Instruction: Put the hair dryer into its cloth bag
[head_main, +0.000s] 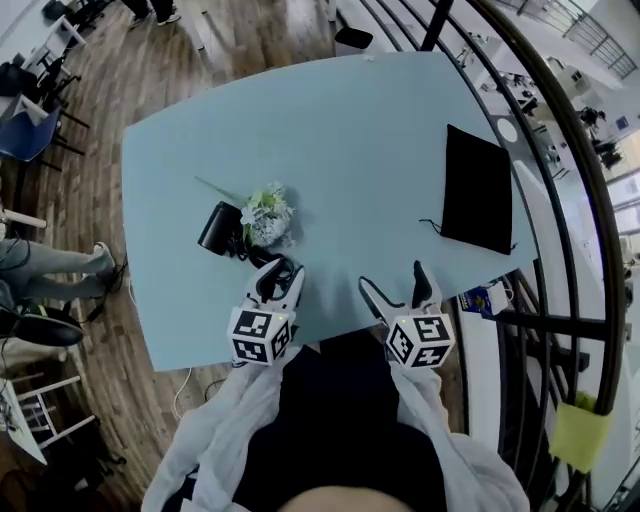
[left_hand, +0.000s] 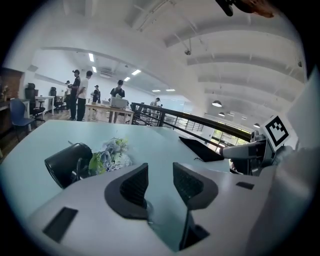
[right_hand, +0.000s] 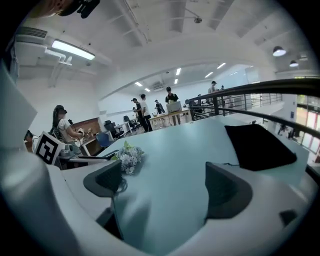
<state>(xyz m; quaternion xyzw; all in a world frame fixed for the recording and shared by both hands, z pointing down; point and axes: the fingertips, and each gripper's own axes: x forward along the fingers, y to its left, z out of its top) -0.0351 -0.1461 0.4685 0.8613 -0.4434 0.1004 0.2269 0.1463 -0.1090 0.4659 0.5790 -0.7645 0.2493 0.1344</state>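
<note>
My left gripper (head_main: 282, 276) is empty. Its jaws stand a little apart and I see only bare table between them. My right gripper (head_main: 396, 284) is empty too, with its jaws spread wide and nothing inside. Both grippers hang over the near edge of the light blue table (head_main: 350, 120), side by side, close to my body.

Just past the left gripper lies the hair dryer (head_main: 218, 228). It is black and lies on its side on the table. A small bunch of fake flowers (head_main: 267, 214) sits right beside it, on the side nearer the right gripper. They look like they touch, but the flowers cover part of the dryer, so I can't be sure where its handle is.

The black cloth bag (head_main: 478, 188) lies flat on the table, well apart from the dryer, far over on the right side. A thin string sticks out from its near corner.

I think the job has not begun. The dryer is not in the bag, and nobody holds anything. Next, I think the left gripper should reach out to the dryer and close on it without bumping the flowers. The right gripper should go to the bag and find its open end.
</note>
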